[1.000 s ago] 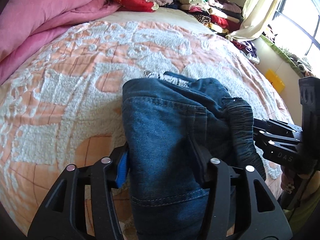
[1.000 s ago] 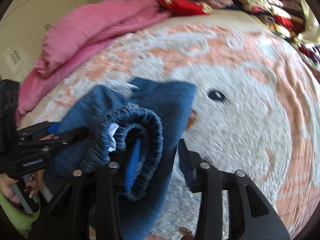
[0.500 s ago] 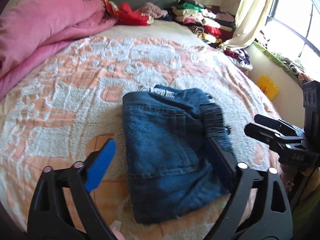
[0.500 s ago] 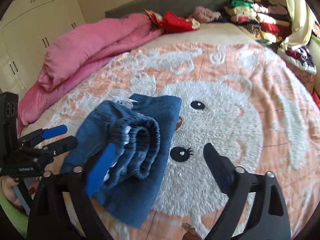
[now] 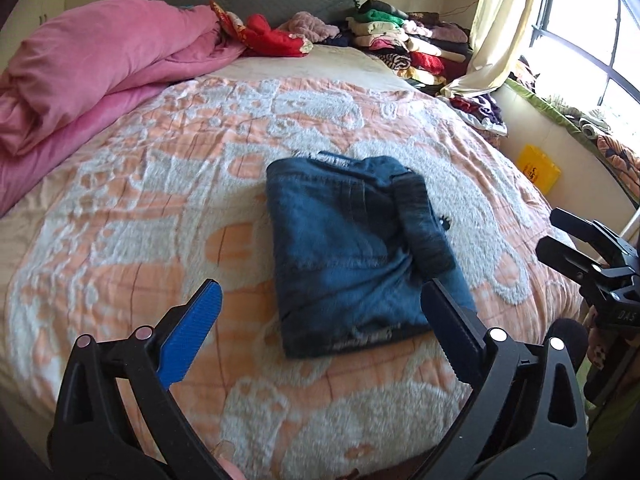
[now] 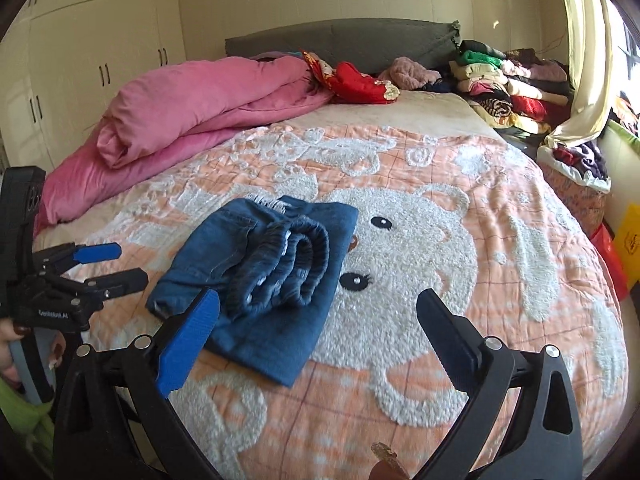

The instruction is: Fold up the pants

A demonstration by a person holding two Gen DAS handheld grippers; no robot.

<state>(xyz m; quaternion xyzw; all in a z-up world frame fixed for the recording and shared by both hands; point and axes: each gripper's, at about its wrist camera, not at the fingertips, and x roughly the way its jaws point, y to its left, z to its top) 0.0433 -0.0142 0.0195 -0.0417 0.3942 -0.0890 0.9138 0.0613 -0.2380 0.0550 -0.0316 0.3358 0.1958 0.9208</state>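
Note:
A pair of blue jeans (image 5: 344,248) lies folded into a compact packet on the bear-patterned bedspread (image 5: 160,200), elastic waistband on top toward the right. In the right wrist view the jeans (image 6: 280,280) sit left of the bear's face with the waistband rolled. My left gripper (image 5: 320,286) hovers just short of the packet's near edge; its jaws are still opening, wide apart with nothing between them. My right gripper (image 6: 320,294) hangs off the packet's right side, jaws also opening and empty. Each view shows the other gripper at its edge, right gripper (image 5: 548,228) and left gripper (image 6: 130,264).
A rolled pink duvet (image 5: 92,64) lies along the bed's left side. Stacked folded clothes (image 5: 404,44) and a red garment (image 5: 272,38) sit by the grey headboard. A curtain (image 6: 588,80), a yellow box (image 5: 538,168) and white wardrobes (image 6: 92,64) flank the bed.
Both grippers have let go of the jeans, opened wide and drawn back and upward. The jeans now rest free on the bedspread.

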